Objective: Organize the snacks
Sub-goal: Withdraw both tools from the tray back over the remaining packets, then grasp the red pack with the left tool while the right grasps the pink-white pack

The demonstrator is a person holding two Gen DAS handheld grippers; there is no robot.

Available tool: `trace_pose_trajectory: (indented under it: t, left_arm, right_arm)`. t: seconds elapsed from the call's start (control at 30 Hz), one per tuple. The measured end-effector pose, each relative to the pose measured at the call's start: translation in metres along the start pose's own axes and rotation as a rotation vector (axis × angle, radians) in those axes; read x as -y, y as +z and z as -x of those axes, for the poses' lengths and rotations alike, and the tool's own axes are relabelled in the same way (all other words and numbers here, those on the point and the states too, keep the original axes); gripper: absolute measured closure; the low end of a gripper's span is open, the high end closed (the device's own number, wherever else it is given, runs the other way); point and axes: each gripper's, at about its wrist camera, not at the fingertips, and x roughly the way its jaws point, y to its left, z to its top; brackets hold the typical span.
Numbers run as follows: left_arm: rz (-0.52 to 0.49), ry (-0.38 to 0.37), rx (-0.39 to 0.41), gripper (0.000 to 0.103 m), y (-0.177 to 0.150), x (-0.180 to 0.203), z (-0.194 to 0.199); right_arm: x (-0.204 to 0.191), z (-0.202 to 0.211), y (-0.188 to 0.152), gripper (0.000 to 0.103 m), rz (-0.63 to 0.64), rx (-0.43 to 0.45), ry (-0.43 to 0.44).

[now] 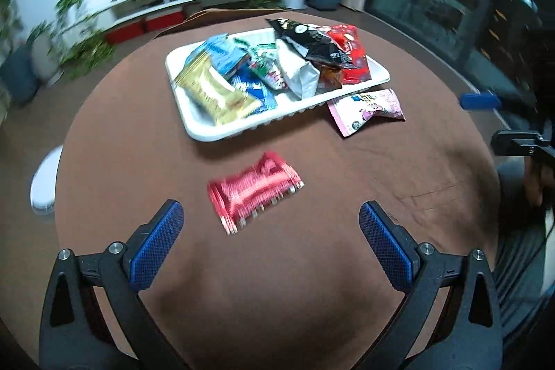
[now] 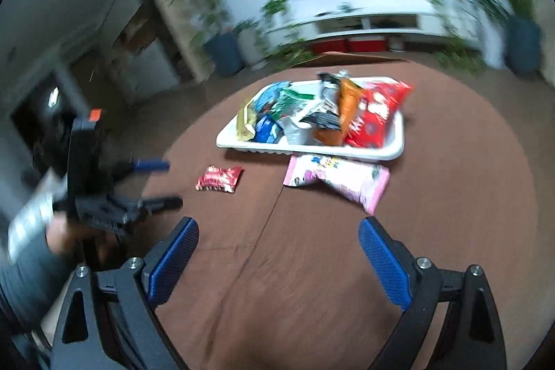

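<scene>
My white tray [image 1: 208,131] sits toward the far side of the brown tabletop [image 1: 312,266], heaped with snack packets: a gold one [image 1: 215,92] at its left, blue, green, silver and black ones in the middle, a big red bag [image 1: 350,54] at its right. A pink packet [image 1: 367,110] touches the tray's near right corner. A small red packet [image 1: 253,189] lies alone nearer me. My left hand-held gripper [image 1: 270,217] and right hand-held gripper [image 2: 277,231] both hang wide open, holding nothing

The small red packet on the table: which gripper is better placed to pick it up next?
Left, probably. The small red packet lies just ahead of the open left gripper; the open right gripper faces the pink packet.
</scene>
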Motion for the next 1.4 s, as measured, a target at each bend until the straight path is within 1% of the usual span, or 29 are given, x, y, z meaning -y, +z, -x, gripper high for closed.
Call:
trace_pose_trajectory:
  t: [0.03,0.1,0.13,0.17,0.27,0.3,0.43,0.47,0.5,0.53,0.57,0.73,0.8,0.87,0.97,1.07,1.13,1.23,1.3,1.4]
  left_arm:
    - [-0.040,-0.021,-0.022,0.001,0.005,-0.001,-0.006]
    - [-0.090,-0.025,-0.054,0.001,0.013,-0.005,-0.016]
    - [-0.119,-0.025,-0.075,0.001,0.016,-0.006,-0.022]
    - [-0.143,-0.029,-0.086,0.001,0.020,-0.009,-0.028]
    - [-0.211,-0.060,-0.148,0.001,0.026,-0.014,-0.046]
    - [-0.241,-0.059,-0.163,0.001,0.028,-0.014,-0.051]
    - [-0.295,-0.083,-0.220,0.003,0.031,-0.016,-0.067]
    - [-0.309,-0.090,-0.239,0.011,0.032,-0.017,-0.072]
    - [-0.315,-0.098,-0.253,0.025,0.033,-0.017,-0.075]
    - [-0.315,-0.119,-0.275,0.028,0.033,-0.019,-0.079]
    - [-0.298,-0.143,-0.277,0.032,0.036,-0.023,-0.080]
    - [-0.335,-0.156,-0.313,0.035,0.041,-0.025,-0.083]
    - [-0.370,-0.172,-0.329,0.041,0.040,-0.018,-0.084]
    - [-0.386,-0.172,-0.341,0.045,0.039,-0.012,-0.082]
    - [-0.397,-0.171,-0.363,0.048,0.044,-0.009,-0.085]
    - [-0.396,-0.157,-0.366,0.048,0.049,-0.005,-0.088]
    - [-0.388,-0.165,-0.362,0.048,0.052,-0.004,-0.091]
    - [-0.403,-0.170,-0.365,0.049,0.053,0.002,-0.091]
    - [-0.425,-0.185,-0.371,0.064,0.054,0.007,-0.090]
    - [-0.431,-0.180,-0.380,0.066,0.057,0.013,-0.089]
  right_arm:
    - [0.000,-0.009,0.006,0.008,0.046,-0.042,0.002]
    - [0.002,-0.024,0.013,0.009,0.110,-0.105,-0.009]
    - [0.004,-0.030,0.017,0.012,0.132,-0.125,-0.010]
    - [0.009,-0.036,0.022,0.013,0.149,-0.142,-0.011]
    - [0.023,-0.048,0.029,0.013,0.142,-0.175,-0.008]
    - [0.028,-0.051,0.030,0.013,0.140,-0.187,-0.010]
    - [0.044,-0.059,0.031,0.013,0.125,-0.217,-0.016]
    - [0.046,-0.060,0.032,0.013,0.124,-0.219,-0.021]
    - [0.047,-0.060,0.031,0.013,0.122,-0.219,-0.022]
    - [0.049,-0.059,0.030,0.013,0.119,-0.224,-0.017]
    - [0.049,-0.060,0.029,0.013,0.117,-0.225,-0.016]
    - [0.055,-0.064,0.027,0.013,0.115,-0.248,0.003]
    - [0.053,-0.066,0.028,0.013,0.135,-0.251,0.006]
    - [0.052,-0.066,0.029,0.013,0.145,-0.249,0.010]
    - [0.052,-0.071,0.033,0.013,0.150,-0.255,0.010]
    - [0.053,-0.076,0.037,0.013,0.157,-0.272,0.009]
    - [0.054,-0.079,0.038,0.013,0.154,-0.283,0.017]
    - [0.055,-0.086,0.039,0.013,0.160,-0.299,0.015]
    - [0.056,-0.090,0.040,0.013,0.165,-0.307,0.021]
    - [0.055,-0.096,0.039,0.013,0.174,-0.338,0.023]
